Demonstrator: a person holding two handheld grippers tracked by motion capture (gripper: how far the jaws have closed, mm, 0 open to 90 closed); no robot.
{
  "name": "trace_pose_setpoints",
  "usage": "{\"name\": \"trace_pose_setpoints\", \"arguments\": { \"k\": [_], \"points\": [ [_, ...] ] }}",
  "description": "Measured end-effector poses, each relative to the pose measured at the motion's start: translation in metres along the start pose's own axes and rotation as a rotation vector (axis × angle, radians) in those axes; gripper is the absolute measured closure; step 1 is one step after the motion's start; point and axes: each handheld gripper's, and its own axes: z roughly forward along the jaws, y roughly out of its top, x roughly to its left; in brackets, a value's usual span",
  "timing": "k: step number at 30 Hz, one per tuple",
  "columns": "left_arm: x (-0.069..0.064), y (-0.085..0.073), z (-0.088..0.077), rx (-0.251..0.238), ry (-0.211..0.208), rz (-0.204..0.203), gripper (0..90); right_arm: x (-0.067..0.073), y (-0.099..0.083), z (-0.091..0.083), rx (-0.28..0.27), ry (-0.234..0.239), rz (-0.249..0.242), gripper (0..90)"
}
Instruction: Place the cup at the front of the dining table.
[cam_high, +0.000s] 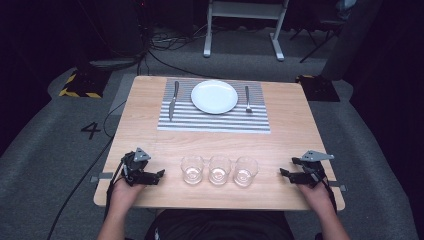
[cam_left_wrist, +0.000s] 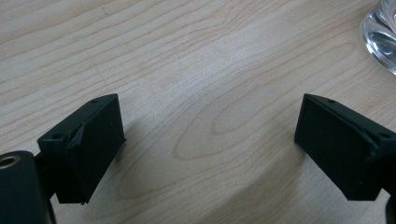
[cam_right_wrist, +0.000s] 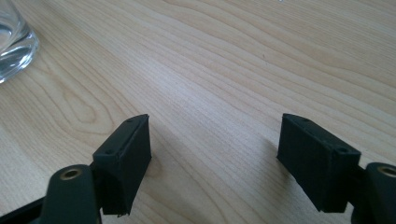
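Glasses, three in a row (cam_high: 219, 170), stand at the table's (cam_high: 290, 145) six-o'clock edge, between the left gripper (cam_high: 159, 174) at nine and the right gripper (cam_high: 283, 172) at three, both spread wide and empty. Nothing looks begun; next, one gripper likely must close on the nearest glass. At twelve, a plate (cam_high: 214, 96) waits on a striped mat (cam_high: 215, 122).
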Motion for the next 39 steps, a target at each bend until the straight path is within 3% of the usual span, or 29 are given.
{"name": "trace_pose_setpoints", "arguments": {
  "k": [15,19,22,23,29,36,39],
  "points": [
    [0.003,0.001,0.001,-0.001,-0.011,0.018,9.6,-0.001,0.0,0.0,-0.001,-0.004,-0.002,26.1],
    [0.002,0.004,0.0,0.022,-0.015,0.002,9.2,-0.001,0.0,0.0,0.0,-0.005,-0.001,26.1],
    [0.002,0.006,0.0,0.027,-0.036,-0.05,9.2,-0.001,0.0,0.0,-0.001,-0.005,-0.001,26.2],
    [0.002,0.006,0.0,0.027,-0.036,-0.05,9.6,-0.001,0.0,0.0,-0.001,-0.005,-0.001,26.2],
    [-0.002,0.014,-0.009,0.056,-0.034,-0.006,11.5,0.0,0.0,0.0,0.001,-0.003,0.001,26.7],
    [-0.016,0.028,-0.022,0.021,-0.056,0.047,13.9,0.0,0.0,0.0,0.001,-0.003,0.001,26.6],
    [-0.021,0.033,-0.029,-0.007,-0.077,0.05,13.9,-0.001,0.0,0.0,-0.001,-0.003,-0.002,26.6]
  ]
}}
